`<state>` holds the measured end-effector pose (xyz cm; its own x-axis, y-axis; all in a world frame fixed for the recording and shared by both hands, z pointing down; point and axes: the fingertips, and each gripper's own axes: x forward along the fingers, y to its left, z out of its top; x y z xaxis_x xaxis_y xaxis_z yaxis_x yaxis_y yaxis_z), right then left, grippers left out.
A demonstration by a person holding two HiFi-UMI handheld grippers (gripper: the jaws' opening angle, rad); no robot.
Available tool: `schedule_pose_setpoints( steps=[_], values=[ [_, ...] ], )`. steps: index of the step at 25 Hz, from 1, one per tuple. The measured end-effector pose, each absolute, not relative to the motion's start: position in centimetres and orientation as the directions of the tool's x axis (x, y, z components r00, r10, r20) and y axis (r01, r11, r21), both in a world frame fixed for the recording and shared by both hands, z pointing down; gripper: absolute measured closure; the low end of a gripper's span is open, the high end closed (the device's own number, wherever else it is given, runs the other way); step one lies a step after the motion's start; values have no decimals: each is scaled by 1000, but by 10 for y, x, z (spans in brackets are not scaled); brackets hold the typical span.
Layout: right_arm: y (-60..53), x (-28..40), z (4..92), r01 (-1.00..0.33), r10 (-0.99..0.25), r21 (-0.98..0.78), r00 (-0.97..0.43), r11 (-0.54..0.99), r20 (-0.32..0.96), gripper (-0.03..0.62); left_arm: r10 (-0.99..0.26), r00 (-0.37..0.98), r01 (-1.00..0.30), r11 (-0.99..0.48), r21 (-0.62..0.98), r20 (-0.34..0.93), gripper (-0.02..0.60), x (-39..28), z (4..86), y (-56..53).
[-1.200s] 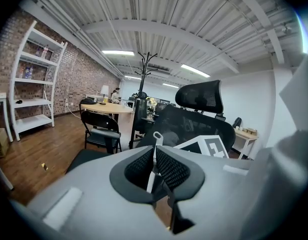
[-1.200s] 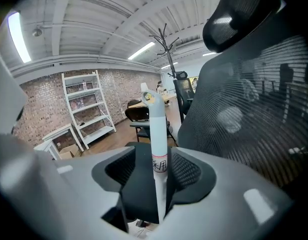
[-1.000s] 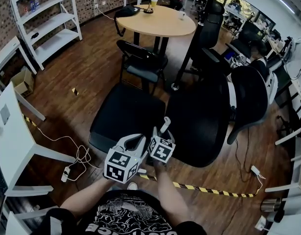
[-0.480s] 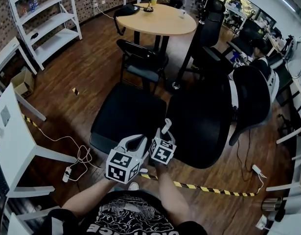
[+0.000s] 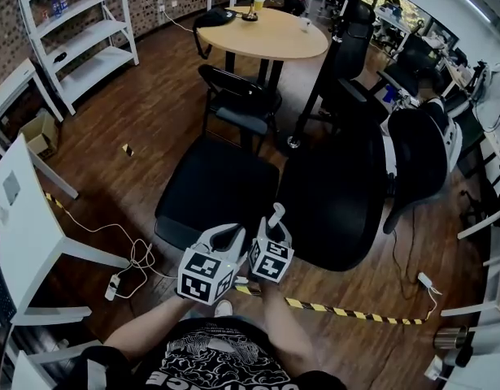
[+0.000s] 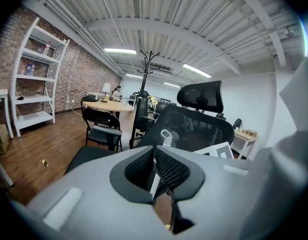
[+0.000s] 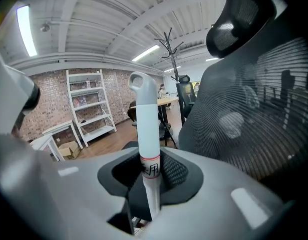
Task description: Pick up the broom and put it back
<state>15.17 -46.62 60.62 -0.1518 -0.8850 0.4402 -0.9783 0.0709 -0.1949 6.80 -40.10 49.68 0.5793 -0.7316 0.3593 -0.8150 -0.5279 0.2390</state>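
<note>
The broom shows only as its pale grey handle (image 7: 146,129) with a loop at the top and a red-banded label. It stands upright between the pads of my right gripper (image 7: 149,171), which is shut on it. In the head view the handle top (image 5: 276,212) pokes up above the right gripper (image 5: 271,232). My left gripper (image 5: 231,236) is close beside it on the left. In the left gripper view the left gripper (image 6: 155,156) has its jaws together, and the handle loop (image 6: 165,135) shows just beyond them. The broom head is hidden.
A black mesh office chair (image 5: 335,201) stands right in front, with a wide black seat (image 5: 213,189) to its left. Behind are a folding chair (image 5: 237,104) and a round table (image 5: 266,32). Striped tape (image 5: 347,311), a cable with a power strip (image 5: 115,284) and a white table (image 5: 30,226) are nearby.
The right gripper with the handle top has edged slightly nearer to me. The left gripper stays close beside it.
</note>
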Motion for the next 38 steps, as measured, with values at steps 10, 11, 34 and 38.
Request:
schedule_pose_setpoints(
  steps=[10, 11, 34, 38],
  values=[
    [-411, 136, 582, -984, -919, -172, -113, 51, 378, 502, -713, 624, -781, -577, 237, 320, 575, 47, 487, -370],
    [-405, 134, 576, -985, -925, -168, -107, 48, 365, 503, -711, 629, -777, -585, 234, 314, 575, 46, 484, -366],
    [-287, 112, 386, -996, -993, -52, -83, 79, 82, 503, -729, 666, -745, -643, 177, 158, 576, 1, 424, -292],
    [-271, 105, 370, -995, -993, -30, -96, 94, 62, 505, -732, 665, -746, -644, 169, 150, 577, -2, 421, -283]
  ],
)
